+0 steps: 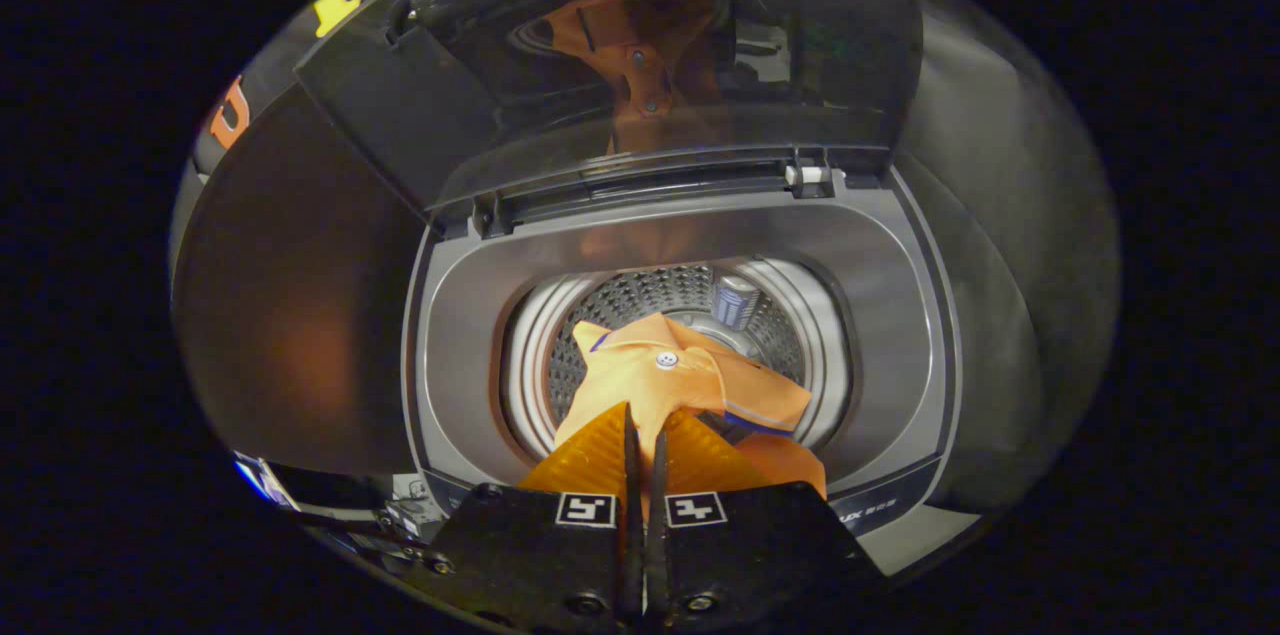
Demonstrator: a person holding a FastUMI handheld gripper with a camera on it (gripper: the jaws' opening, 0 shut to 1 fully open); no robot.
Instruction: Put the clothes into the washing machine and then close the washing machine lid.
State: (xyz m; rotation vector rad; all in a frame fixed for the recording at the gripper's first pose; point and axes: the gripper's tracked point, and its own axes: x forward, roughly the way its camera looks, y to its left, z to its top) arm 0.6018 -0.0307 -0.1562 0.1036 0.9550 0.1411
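I look down into a top-loading washing machine (900, 315) whose glass lid (620, 55) stands raised behind the opening. An orange garment (680, 375) with a white button and a thin blue trim hangs over the perforated steel drum (640, 300). My gripper (645, 425) is shut on the garment: both fingers are pressed together with a fold of the cloth pinched between them, and the rest of the cloth bunches just ahead of the tips. The lower part of the garment is hidden behind the fingers.
The grey plastic rim (460, 335) rings the drum opening. The lid's hinge bar (680, 180) runs along the back of the opening, and the glass reflects the orange cloth. Dark booth cloth surrounds the machine on both sides.
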